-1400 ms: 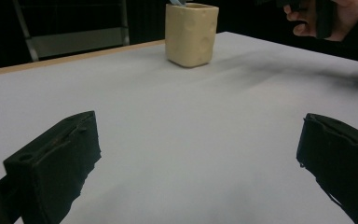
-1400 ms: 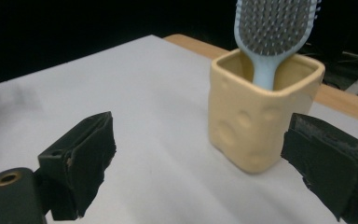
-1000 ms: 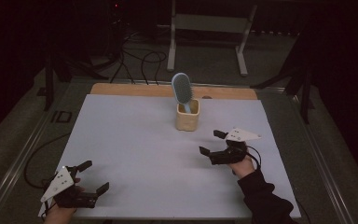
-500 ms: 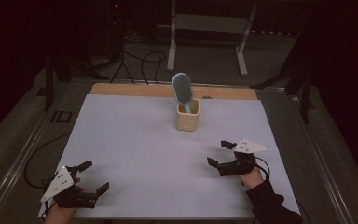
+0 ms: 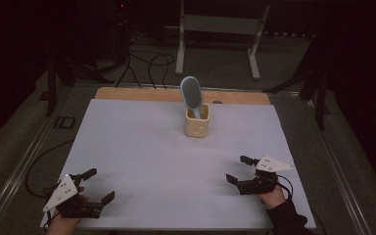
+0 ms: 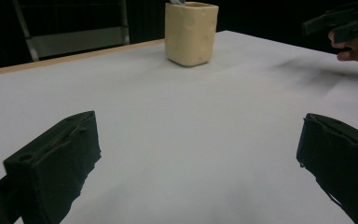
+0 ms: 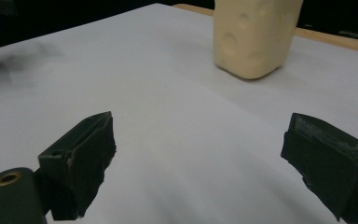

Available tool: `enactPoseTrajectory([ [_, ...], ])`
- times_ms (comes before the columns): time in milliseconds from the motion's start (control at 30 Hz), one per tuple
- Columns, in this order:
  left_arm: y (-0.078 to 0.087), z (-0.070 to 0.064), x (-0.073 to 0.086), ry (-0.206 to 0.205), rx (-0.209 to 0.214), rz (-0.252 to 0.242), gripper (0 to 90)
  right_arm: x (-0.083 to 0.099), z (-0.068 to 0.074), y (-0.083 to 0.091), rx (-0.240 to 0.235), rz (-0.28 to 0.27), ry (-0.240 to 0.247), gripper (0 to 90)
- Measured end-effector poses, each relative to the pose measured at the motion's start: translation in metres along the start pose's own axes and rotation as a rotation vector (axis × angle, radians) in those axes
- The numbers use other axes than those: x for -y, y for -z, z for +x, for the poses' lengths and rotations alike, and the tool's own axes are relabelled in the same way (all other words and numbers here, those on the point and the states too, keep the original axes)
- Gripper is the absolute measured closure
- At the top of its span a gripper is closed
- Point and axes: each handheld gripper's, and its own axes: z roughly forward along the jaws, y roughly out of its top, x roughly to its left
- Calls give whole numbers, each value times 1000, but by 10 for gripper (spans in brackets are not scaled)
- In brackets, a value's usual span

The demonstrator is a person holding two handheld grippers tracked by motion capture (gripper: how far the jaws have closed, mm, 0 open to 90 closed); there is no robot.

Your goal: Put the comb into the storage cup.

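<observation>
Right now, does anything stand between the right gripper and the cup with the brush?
Nothing visible does. Bare white table lies between the open right gripper and the cup, which holds the brush upright.

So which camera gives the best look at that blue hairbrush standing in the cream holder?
The high view: the blue oval hairbrush stands head-up, bristles visible, in the cream square holder. The left gripper view catches just a blue sliver at the holder's rim; the right gripper view crops the holder below its top.
</observation>
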Motion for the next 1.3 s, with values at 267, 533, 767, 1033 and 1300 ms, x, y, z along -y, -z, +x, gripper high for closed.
enactPoseTrajectory([
  [267,0,0,0,1,0,-1,0,12,4,13,33,2,10,85],
  [533,0,0,0,6,1,0,0,20,4,22,69,3,-3,85],
  [767,0,0,0,5,1,-1,0,27,5,25,91,26,0,85],
  [1033,-1,0,1,5,0,0,0,32,1,21,118,35,-1,85],
  [1300,-1,0,1,-1,-2,5,0,30,0,10,113,61,-15,85],
])
